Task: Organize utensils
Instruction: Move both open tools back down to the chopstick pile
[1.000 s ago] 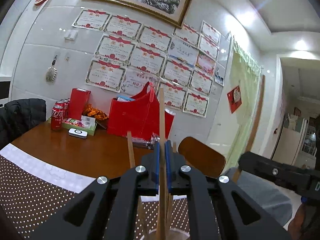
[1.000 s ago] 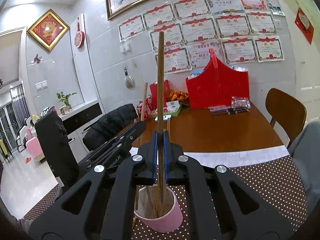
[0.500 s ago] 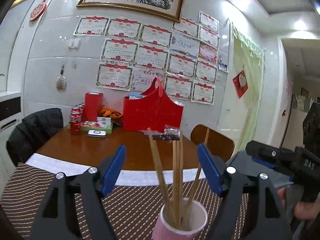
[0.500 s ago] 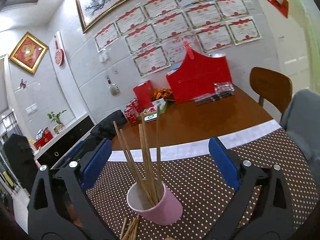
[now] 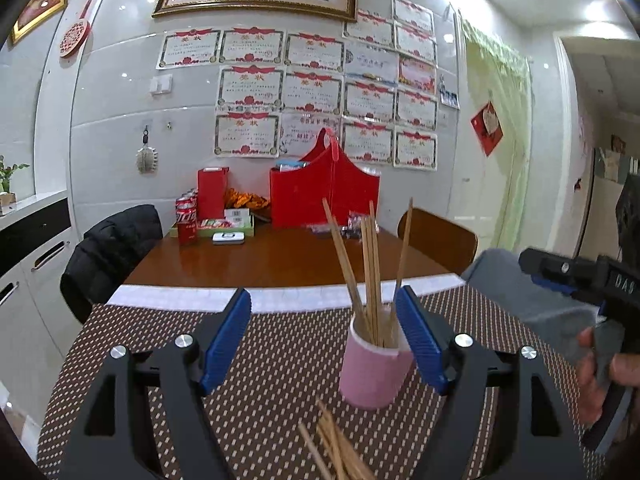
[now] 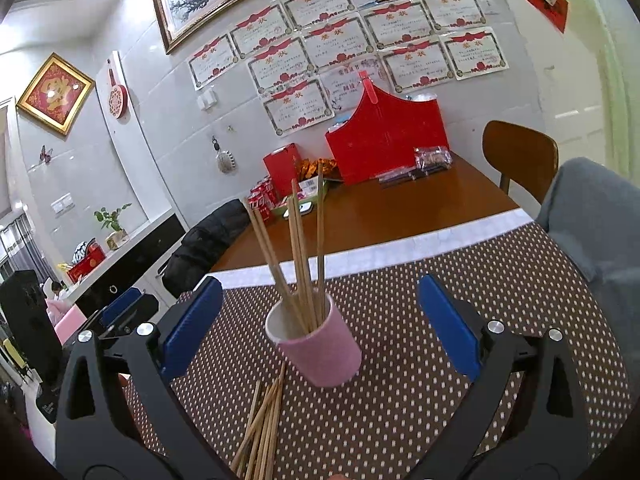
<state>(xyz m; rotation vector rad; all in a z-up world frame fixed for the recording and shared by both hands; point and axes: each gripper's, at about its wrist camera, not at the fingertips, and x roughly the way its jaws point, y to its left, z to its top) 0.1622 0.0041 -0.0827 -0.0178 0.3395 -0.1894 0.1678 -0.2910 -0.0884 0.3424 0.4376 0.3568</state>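
Both claws, left claw (image 5: 323, 336) and right claw (image 6: 320, 320), gape empty; loose chopsticks (image 6: 260, 424) lie bundled on the dotted surface (image 6: 400, 420) just before the pink cup (image 6: 320, 348): likely light, stiff, slippery, prone to roll, best pinched mid-shaft, singly.

Clutter at the far end of the table (image 5: 280, 256)

A red gift bag (image 5: 324, 196) stands against the wall; left of it, a red box (image 5: 213, 192), soda cans (image 5: 186, 216); right, a wooden chair (image 5: 438, 240).

Wooden table (image 5: 280, 256), dotted mat (image 5: 288, 360), pink cup (image 5: 374, 372)
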